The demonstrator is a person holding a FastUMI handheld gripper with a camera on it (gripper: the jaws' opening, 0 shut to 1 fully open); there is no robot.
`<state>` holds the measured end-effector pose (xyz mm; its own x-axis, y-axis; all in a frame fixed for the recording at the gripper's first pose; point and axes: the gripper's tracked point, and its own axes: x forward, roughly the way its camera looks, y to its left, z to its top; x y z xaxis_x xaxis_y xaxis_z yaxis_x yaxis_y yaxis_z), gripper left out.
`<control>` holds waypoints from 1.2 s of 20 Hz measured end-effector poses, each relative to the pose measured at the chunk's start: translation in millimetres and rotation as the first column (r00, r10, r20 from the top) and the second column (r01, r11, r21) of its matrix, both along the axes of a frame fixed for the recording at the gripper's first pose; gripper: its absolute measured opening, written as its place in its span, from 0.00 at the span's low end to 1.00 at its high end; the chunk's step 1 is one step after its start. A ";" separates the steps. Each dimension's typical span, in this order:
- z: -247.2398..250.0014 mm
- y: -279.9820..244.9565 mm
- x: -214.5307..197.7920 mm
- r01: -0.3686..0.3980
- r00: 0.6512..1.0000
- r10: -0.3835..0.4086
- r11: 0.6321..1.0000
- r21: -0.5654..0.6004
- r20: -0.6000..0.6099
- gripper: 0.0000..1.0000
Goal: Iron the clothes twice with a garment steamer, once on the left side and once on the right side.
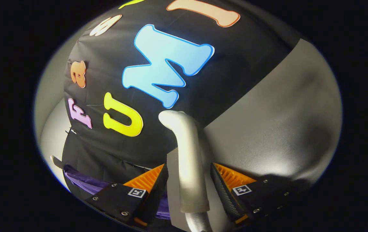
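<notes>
Fingers [188, 180] partly spread, flanking steamer handle [188, 167], contact unclear; purple garment [80, 182] just beside one finger.

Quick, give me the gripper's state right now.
Gripper: the garment steamer's handle stands between its fingers; whether both press on it cannot be told.

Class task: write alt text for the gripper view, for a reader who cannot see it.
A pale garment steamer handle stands between the fingers of the gripper, seemingly gripped. Purple clothing shows low beside one finger, against the black cloth wall beyond.
</notes>
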<state>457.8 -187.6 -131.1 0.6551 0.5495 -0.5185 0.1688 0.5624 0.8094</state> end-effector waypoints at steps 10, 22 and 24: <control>0.9 5.5 -6.0 -0.018 0.999 0.019 1.000 0.019 -0.040 0.34; 60.9 32.5 -82.7 0.014 0.992 0.005 0.990 -0.144 0.128 0.32; 78.8 45.8 -105.8 0.031 0.985 -0.002 0.985 -0.167 0.172 0.32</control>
